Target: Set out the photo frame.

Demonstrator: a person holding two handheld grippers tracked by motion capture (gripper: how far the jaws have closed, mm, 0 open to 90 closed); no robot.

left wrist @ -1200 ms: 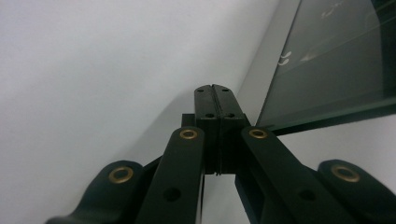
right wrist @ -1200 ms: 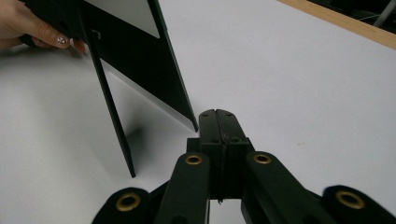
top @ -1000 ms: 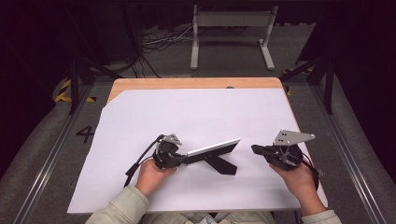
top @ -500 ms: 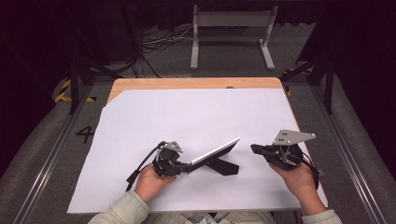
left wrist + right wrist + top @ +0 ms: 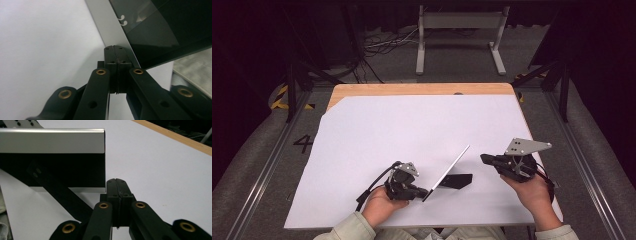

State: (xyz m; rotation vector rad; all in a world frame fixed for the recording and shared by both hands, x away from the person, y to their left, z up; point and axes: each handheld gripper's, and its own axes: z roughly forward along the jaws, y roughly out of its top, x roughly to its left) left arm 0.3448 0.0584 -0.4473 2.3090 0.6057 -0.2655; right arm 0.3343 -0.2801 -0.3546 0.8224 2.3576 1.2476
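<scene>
Silver-edged flat black panel [image 5: 451, 172] on black prop stand [image 5: 457, 181] | raised aslant, repositioning unfinished | left gripper [image 5: 421, 192] jaws closed, tips at its lower edge | right gripper [image 5: 484, 159] closed, empty, apart.

Both forearms come in from the near edge. The left hand [image 5: 379, 205] holds the left gripper [image 5: 421, 192] low and almost level, pointing toward the right gripper [image 5: 484, 159]; its two black jaws are pressed together with no gap. The right hand [image 5: 529, 192] holds its gripper level, pointing toward the left one, jaws also pressed together. The two tips are well apart.
</scene>
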